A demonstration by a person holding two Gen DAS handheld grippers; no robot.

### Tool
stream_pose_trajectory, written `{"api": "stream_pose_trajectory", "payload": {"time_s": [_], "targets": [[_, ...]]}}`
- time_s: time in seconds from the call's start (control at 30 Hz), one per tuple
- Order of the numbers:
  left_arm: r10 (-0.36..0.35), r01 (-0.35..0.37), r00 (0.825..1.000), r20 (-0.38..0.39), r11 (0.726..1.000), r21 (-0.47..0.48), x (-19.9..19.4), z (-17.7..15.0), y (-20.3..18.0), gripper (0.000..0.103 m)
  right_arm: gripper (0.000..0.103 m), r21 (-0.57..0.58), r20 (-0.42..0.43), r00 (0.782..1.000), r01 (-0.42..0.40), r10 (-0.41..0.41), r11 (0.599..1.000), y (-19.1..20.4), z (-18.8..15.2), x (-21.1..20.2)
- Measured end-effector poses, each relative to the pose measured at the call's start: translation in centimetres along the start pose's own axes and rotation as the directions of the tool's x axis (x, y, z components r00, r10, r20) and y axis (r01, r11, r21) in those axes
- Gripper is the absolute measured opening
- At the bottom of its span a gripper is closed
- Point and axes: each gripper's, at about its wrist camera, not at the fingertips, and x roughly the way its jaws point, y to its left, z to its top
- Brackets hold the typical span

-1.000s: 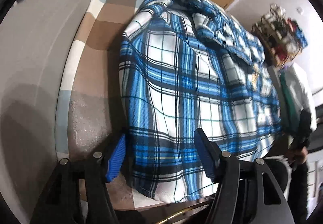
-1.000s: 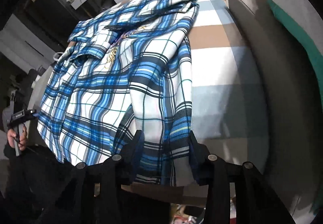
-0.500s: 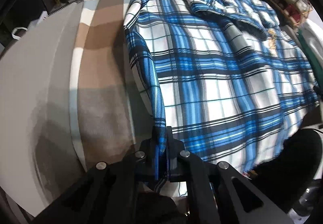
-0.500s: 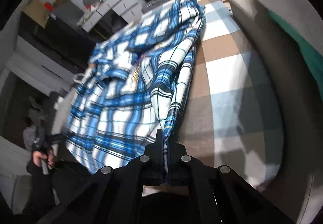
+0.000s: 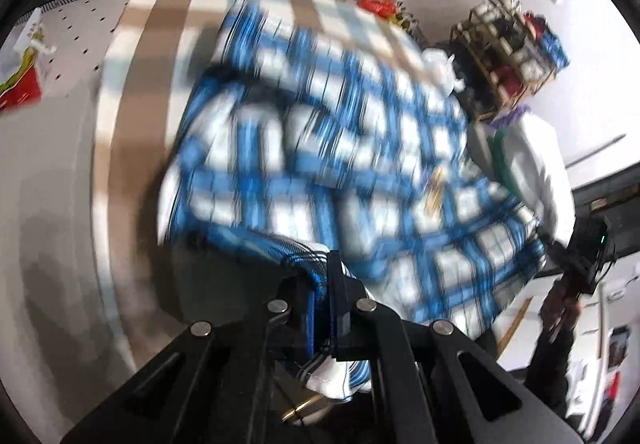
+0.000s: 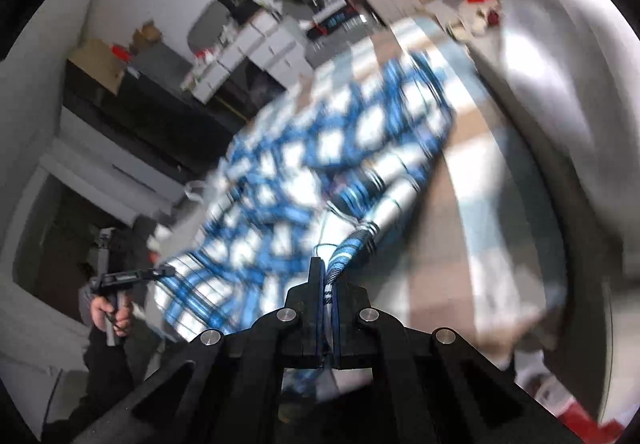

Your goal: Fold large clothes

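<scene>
I had the left gripper [image 5: 324,284] clamped on the shirt [image 5: 320,147] hem, and the right gripper [image 6: 328,284] pinched shut on its other corner, the shirt blurred above the checked cover [image 5: 136,55]. A second earlier both sets of jaws stood open around the flat hem; since then they closed and lifted it. To my right, a rack [image 5: 516,51] held clutter I couldn't make out.

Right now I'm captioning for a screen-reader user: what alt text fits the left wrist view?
The left gripper is shut on the hem of a blue plaid shirt, which is motion-blurred over a brown and white checked cover. At right, a hand holds a second gripper.
</scene>
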Motion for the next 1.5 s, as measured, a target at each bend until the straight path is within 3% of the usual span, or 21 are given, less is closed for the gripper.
{"api": "stream_pose_trajectory", "payload": {"time_s": [0.17, 0.3, 0.43, 0.57, 0.63, 0.67, 0.73, 0.77, 0.8, 0.83, 0.9, 0.97, 1.0, 1.07, 1.13, 1.2, 1.27, 1.3, 1.37, 1.4, 1.5], "targets": [[0.012, -0.011, 1.0, 0.016, 0.997, -0.078, 1.2, 9.5, 1.0, 0.0, 0.003, 0.001, 0.06, 0.996, 0.068, -0.068, 0.998, 2.3, 7.9, 2.2], [0.048, -0.052, 0.999, -0.023, 0.977, -0.206, 4.0, 15.1, 5.6, 0.0, 0.006, 0.072, -0.037, 0.978, 0.208, -0.206, 0.975, 0.0, 14.5, 6.6], [0.03, -0.05, 0.997, -0.069, 0.951, -0.306, 8.0, 17.2, 9.7, 0.0, 0.006, 0.141, -0.225, 0.924, 0.344, -0.309, 0.928, -5.1, 19.4, 11.9], [-0.058, 0.025, 0.996, -0.074, 0.923, -0.384, 8.9, 17.8, 11.8, 0.001, 0.007, 0.141, -0.383, 0.853, 0.434, -0.355, 0.89, -9.5, 21.2, 16.4], [-0.079, 0.026, 0.991, -0.111, 0.909, -0.416, 9.4, 18.0, 12.4, 0.008, 0.007, 0.14, -0.418, 0.84, 0.436, -0.346, 0.889, -10.7, 21.6, 17.5], [-0.09, 0.033, 0.989, -0.116, 0.906, -0.422, 9.1, 17.6, 12.4, 0.012, 0.007, 0.15, -0.425, 0.84, 0.432, -0.336, 0.889, -11.2, 21.9, 17.9], [-0.077, 0.03, 0.991, -0.111, 0.927, -0.373, 8.1, 17.5, 11.8, 0.04, 0.01, 0.188, -0.416, 0.859, 0.403, -0.299, 0.896, -12.1, 22.5, 18.0], [-0.052, 0.016, 0.994, -0.095, 0.936, -0.352, 7.1, 17.3, 11.3, 0.048, 0.012, 0.213, -0.394, 0.875, 0.385, -0.282, 0.898, -12.2, 22.7, 17.7], [-0.03, 0.004, 0.997, -0.071, 0.94, -0.342, 6.3, 17.5, 11.2, 0.063, 0.018, 0.226, -0.369, 0.887, 0.377, -0.279, 0.898, -12.3, 23.0, 17.3], [-0.018, 0.006, 0.999, -0.03, 0.939, -0.344, 4.8, 17.3, 11.0, 0.068, 0.03, 0.224, -0.326, 0.899, 0.373, -0.291, 0.9, -12.2, 23.3, 16.4], [0.025, -0.02, 1.0, 0.012, 0.944, -0.329, 2.9, 17.4, 11.1, 0.069, 0.05, 0.187, -0.2, 0.922, 0.367, -0.331, 0.911, -11.3, 23.9, 14.2], [0.163, -0.144, 0.985, 0.055, 0.954, -0.262, 0.2, 17.3, 9.8, 0.069, 0.055, 0.106, -0.11, 0.922, 0.381, -0.37, 0.918, -9.6, 24.2, 12.9], [0.195, -0.176, 0.978, 0.068, 0.959, -0.224, -0.5, 17.2, 9.0, 0.069, 0.056, 0.049, -0.08, 0.927, 0.371, -0.366, 0.927, -8.5, 24.1, 12.5], [0.199, -0.192, 0.976, 0.084, 0.978, -0.082, -1.5, 16.9, 5.4, 0.071, 0.061, -0.051, -0.059, 0.934, 0.35, -0.353, 0.935, -6.5, 24.0, 12.7], [0.189, -0.192, 0.981, 0.047, 0.979, 0.066, -0.5, 16.3, 1.7, 0.083, 0.07, -0.189, -0.07, 0.943, 0.309, -0.327, 0.932, -3.9, 23.2, 13.8], [0.211, -0.208, 0.977, 0.014, 0.946, 0.25, 1.8, 15.8, -2.4, 0.083, 0.072, -0.364, -0.121, 0.931, 0.281, -0.345, 0.888, -1.5, 22.0, 16.6], [0.298, -0.251, 0.954, -0.032, 0.853, 0.458, 6.1, 14.5, -6.4, 0.083, 0.072, -0.503, -0.181, 0.903, 0.254, -0.388, 0.826, -0.5, 21.0, 19.5], [0.374, -0.28, 0.926, -0.049, 0.77, 0.574, 8.9, 13.8, -8.1, 0.083, 0.072, -0.545, -0.205, 0.89, 0.242, -0.407, 0.803, -0.4, 20.6, 20.7], [0.454, -0.289, 0.889, -0.06, 0.658, 0.695, 13.0, 12.7, -9.4, 0.083, 0.072, -0.637, -0.27, 0.861, 0.176, -0.431, 0.75, -0.1, 19.1, 22.9], [0.465, -0.276, 0.882, -0.069, 0.631, 0.725, 13.9, 12.7, -9.3, 0.083, 0.071, -0.675, -0.283, 0.85, 0.153, -0.444, 0.722, 0.1, 18.5, 23.6], [0.519, -0.288, 0.853, -0.061, 0.564, 0.774, 17.2, 13.8, -8.7, 0.083, 0.071, -0.733, -0.258, 0.846, 0.143, -0.467, 0.665, 0.5, 18.1, 24.5]]}}
